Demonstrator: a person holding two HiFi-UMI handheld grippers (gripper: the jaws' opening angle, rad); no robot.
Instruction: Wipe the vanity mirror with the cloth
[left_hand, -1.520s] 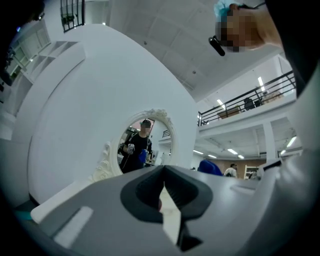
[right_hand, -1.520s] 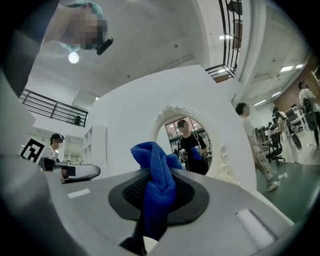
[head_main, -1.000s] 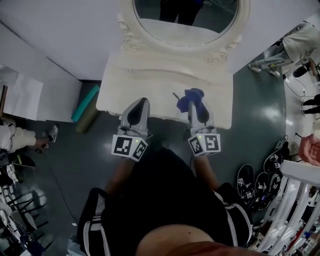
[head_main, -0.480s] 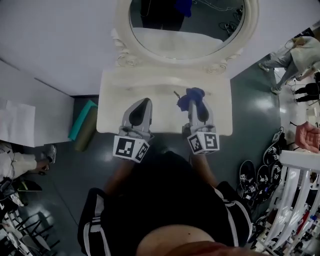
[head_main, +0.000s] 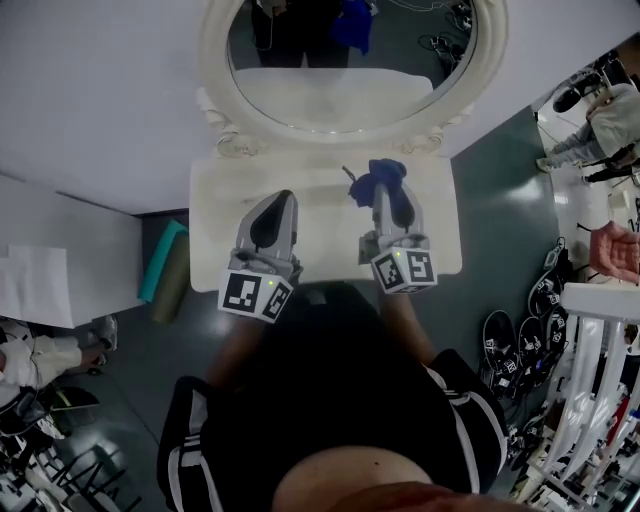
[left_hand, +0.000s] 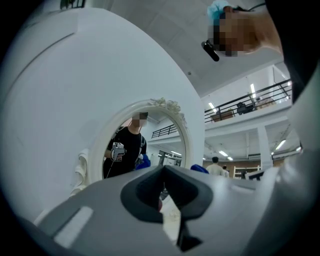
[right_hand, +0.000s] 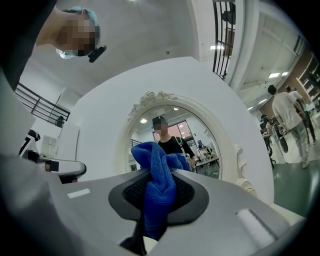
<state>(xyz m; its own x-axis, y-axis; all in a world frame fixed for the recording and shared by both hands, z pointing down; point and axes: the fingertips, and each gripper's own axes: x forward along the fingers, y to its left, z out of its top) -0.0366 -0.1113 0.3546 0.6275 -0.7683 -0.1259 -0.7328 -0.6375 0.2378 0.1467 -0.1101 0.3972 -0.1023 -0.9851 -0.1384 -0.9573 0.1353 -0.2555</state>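
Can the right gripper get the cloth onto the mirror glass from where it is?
Probably yes: the right gripper, shut on the blue cloth, hangs over the vanity top facing the mirror, with nothing standing between them.

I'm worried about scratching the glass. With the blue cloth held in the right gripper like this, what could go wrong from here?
1. The cloth is a narrow bunch pinched in the right gripper; little sticks out beyond it, so hard tips might touch the mirror glass.
2. So small a wad would likely wipe thin stripes and leave patches.
3. The empty left gripper, over the vanity top, could bump the carved frame while reaching.
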